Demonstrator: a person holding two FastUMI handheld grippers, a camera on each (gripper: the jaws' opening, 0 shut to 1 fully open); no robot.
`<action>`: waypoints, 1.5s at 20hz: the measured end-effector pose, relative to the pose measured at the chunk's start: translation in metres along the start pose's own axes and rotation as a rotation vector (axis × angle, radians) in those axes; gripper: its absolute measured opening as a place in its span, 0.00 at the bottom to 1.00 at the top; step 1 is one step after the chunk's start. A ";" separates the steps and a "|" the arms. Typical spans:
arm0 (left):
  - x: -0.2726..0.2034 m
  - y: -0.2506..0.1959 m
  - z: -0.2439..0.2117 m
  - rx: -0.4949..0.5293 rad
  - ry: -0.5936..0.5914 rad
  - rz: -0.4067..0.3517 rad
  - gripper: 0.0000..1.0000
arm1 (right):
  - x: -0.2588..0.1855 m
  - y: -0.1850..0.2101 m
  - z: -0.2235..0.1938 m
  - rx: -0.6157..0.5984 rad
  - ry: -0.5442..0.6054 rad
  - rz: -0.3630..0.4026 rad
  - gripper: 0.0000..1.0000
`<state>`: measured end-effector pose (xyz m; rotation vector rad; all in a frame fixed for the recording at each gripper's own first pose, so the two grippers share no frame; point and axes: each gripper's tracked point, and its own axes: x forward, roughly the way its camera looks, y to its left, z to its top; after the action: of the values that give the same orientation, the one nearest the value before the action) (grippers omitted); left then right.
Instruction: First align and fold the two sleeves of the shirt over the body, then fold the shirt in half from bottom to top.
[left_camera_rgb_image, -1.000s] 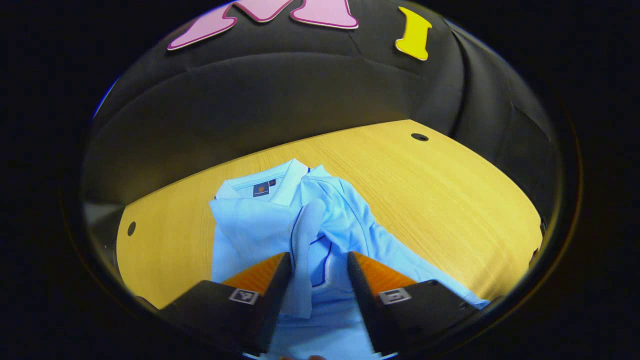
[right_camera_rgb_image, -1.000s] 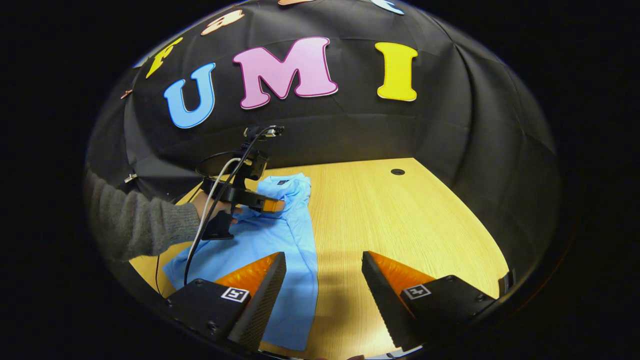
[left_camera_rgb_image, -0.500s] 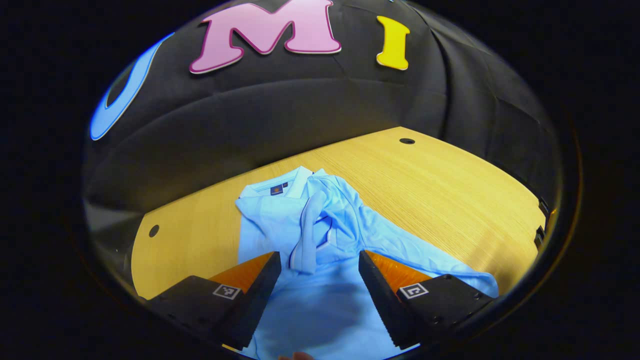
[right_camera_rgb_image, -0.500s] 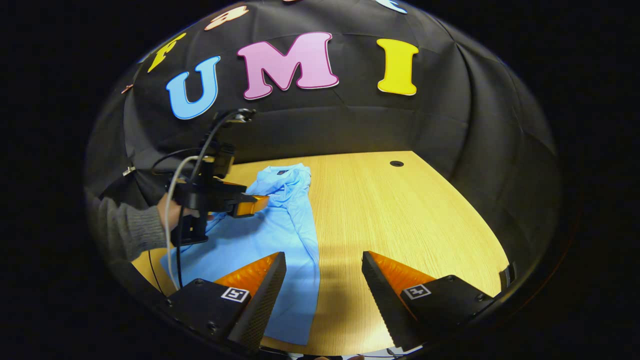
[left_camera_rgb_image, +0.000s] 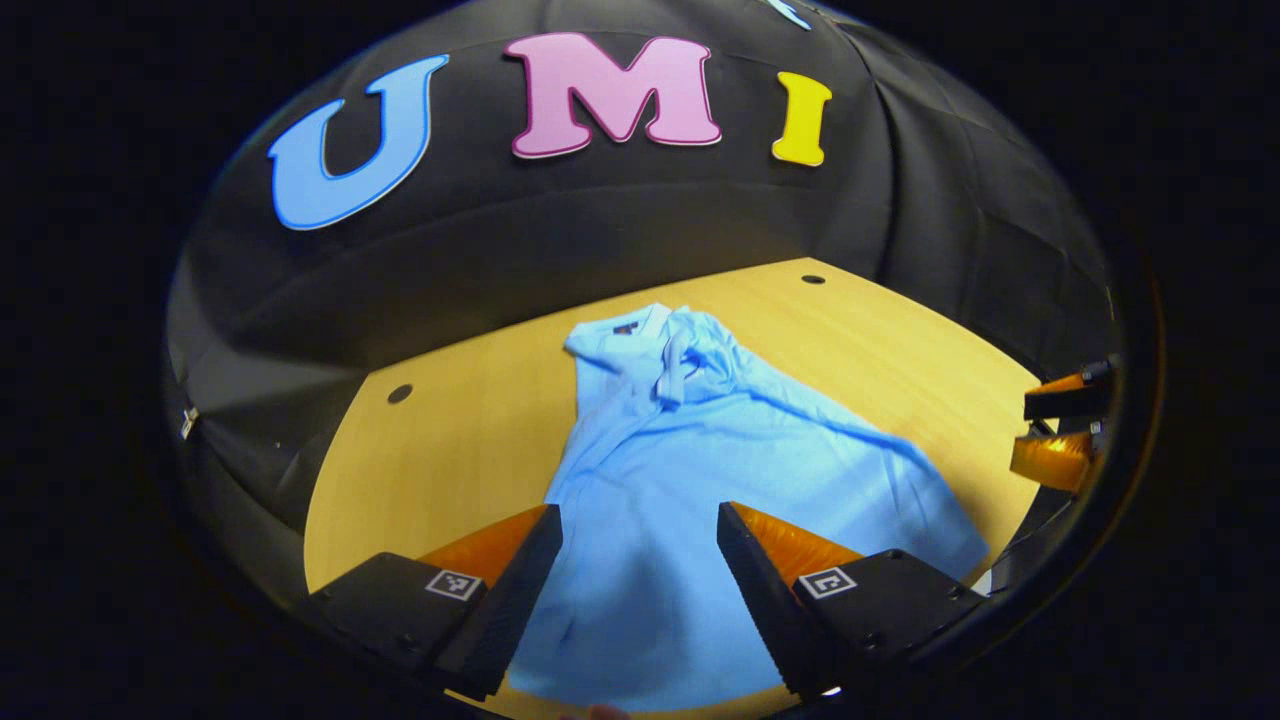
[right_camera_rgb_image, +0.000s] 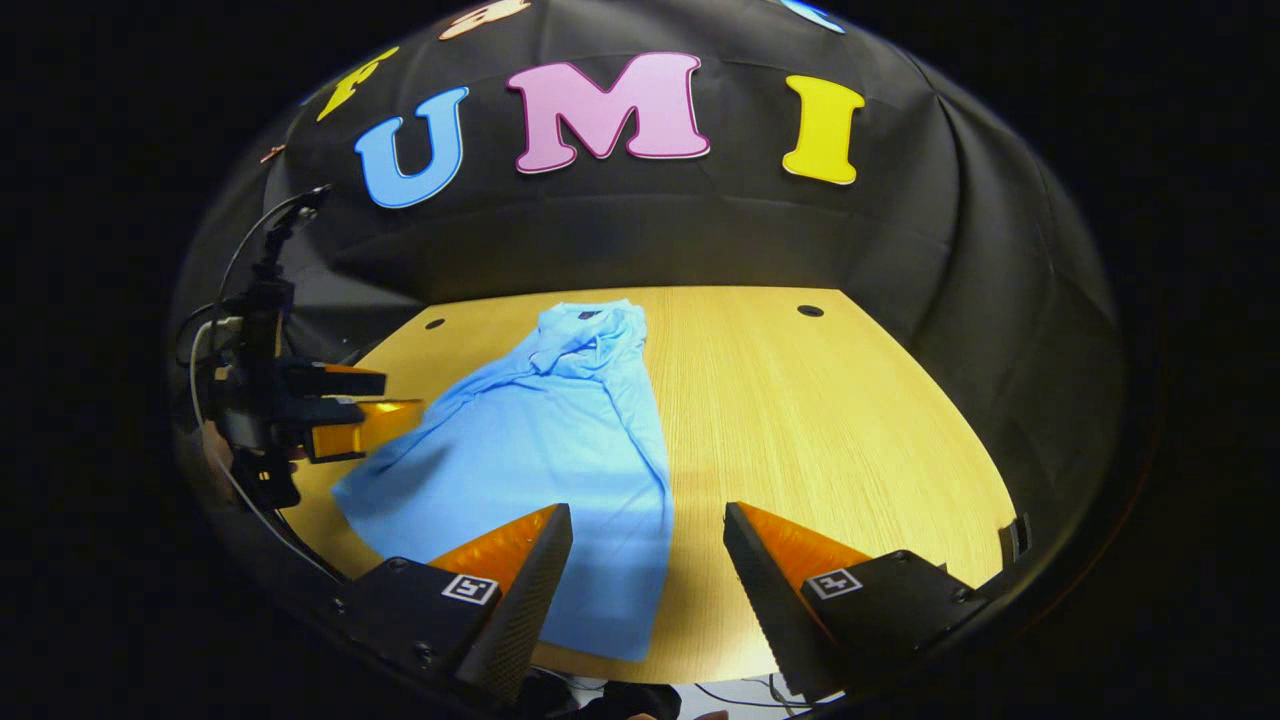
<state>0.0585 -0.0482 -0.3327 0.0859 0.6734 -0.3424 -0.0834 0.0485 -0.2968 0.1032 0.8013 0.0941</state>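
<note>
Now the left gripper (left_camera_rgb_image: 636, 560) has let the sleeve (left_camera_rgb_image: 680, 362) go and drawn back, fingers spread and empty over the light-blue polo shirt (left_camera_rgb_image: 690, 470); the right gripper (right_camera_rgb_image: 648, 560) hangs open beside the shirt's hem. Sleeves lie bunched below the collar (right_camera_rgb_image: 575, 318), so the bottom-up fold looks next. Bare worktop (right_camera_rgb_image: 820, 420) spreads beyond the shirt.

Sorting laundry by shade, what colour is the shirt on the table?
Light blue, plain; the shirt shows best in the right gripper view.
</note>
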 end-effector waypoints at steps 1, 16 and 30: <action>-0.009 0.007 -0.015 -0.003 0.024 0.010 0.99 | -0.004 0.003 -0.006 0.000 0.012 -0.005 0.95; -0.039 0.047 -0.158 -0.076 0.299 0.022 1.00 | 0.000 0.033 -0.126 0.002 0.319 -0.061 0.96; -0.046 0.002 -0.154 -0.146 0.297 -0.076 0.06 | 0.020 0.049 -0.117 0.014 0.285 -0.020 0.05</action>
<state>-0.0666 -0.0046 -0.4243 -0.0288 0.9954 -0.3561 -0.1557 0.1056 -0.3853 0.0962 1.0872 0.0850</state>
